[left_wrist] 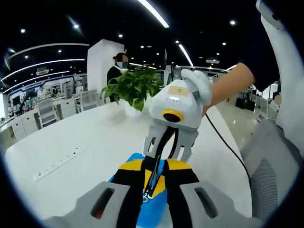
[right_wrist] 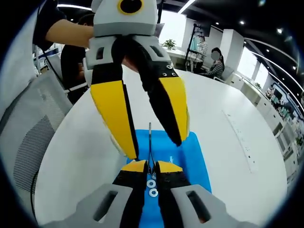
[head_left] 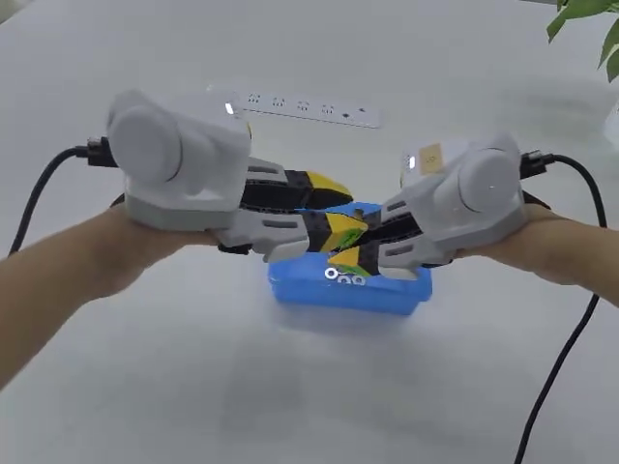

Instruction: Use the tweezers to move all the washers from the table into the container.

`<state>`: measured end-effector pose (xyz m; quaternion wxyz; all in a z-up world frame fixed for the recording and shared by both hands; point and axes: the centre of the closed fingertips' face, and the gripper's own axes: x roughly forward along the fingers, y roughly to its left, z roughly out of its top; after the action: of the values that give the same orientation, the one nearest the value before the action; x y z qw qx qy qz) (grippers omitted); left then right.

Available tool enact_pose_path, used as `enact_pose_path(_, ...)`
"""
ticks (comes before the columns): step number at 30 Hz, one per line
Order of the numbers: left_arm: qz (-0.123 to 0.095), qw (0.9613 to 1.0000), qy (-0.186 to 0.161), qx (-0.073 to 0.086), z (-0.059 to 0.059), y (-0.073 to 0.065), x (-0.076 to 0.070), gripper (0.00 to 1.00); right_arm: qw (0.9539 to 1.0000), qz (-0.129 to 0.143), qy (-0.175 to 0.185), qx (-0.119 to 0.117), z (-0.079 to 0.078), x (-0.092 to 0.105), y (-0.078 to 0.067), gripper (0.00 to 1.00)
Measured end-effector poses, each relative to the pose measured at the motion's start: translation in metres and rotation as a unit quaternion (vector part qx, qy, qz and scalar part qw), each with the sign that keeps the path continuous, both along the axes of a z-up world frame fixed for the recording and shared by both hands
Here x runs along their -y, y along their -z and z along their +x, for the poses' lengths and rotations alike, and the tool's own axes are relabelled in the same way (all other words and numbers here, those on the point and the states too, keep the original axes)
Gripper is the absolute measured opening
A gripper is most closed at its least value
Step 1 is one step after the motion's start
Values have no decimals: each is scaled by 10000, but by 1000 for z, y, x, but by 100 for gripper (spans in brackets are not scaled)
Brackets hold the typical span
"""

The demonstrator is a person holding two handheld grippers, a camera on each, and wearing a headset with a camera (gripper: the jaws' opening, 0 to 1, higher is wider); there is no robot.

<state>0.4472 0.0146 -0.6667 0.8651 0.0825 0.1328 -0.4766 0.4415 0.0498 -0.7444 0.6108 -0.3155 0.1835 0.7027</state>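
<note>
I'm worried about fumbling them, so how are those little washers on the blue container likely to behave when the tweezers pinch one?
The washers look small, thin and shiny, so probably light, stiff and slippery in the tweezers. Lying flat on the blue container, they likely slide rather than roll, though one tipped on edge might roll.

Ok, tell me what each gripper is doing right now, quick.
Left gripper: open, one jaw on either side of the tweezers.
Right gripper: shut on the tweezers.
</note>
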Motion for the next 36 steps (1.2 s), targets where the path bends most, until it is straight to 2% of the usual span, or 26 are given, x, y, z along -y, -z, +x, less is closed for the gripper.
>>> enact_pose_path(5,93,9998,174,36,-4,1,7,14,10000,-2,9,8,0,1,-1,8)
enact_pose_path(9,189,9995,205,115,-3,1,5,8,10000,-22,-47,44,-2,1,-2,8)
enact_pose_path(10,229,9993,255,166,-4,0,6,7,10000,-19,-43,46,-2,1,-2,8)
enact_pose_path(11,388,9981,320,358,-3,-1,5,7,10000,-17,-55,60,-2,1,-3,8)
enact_pose_path(12,508,9971,336,463,-3,-1,3,6,9999,-26,-62,75,-2,1,-3,8)
enact_pose_path(14,595,9959,448,517,-7,-2,5,5,9999,-26,-75,121,-1,1,-4,9)
enact_pose_path(17,608,9955,427,586,-8,-6,1,5,9998,18,-65,193,-1,2,-9,9)
enact_pose_path(18,603,9952,388,661,-8,-10,-1,5,9997,74,-38,218,-1,2,-13,9)
enact_pose_path(23,375,9951,337,849,-14,-30,-5,4,9985,390,8,380,-2,1,-34,12)
enact_pose_path(27,213,9945,353,966,-21,-44,-6,4,9975,583,36,390,-9,2,-49,13)
enact_pose_path(30,51,9939,421,1020,-30,-53,-6,4,9973,654,17,326,-16,6,-54,13)
enact_pose_path(32,-124,9934,461,1041,-41,-58,-6,4,9972,705,-40,241,-24,9,-58,13)
enact_pose_path(36,-279,9933,461,1024,-55,-61,-8,4,9973,708,-120,155,-36,17,-61,13)
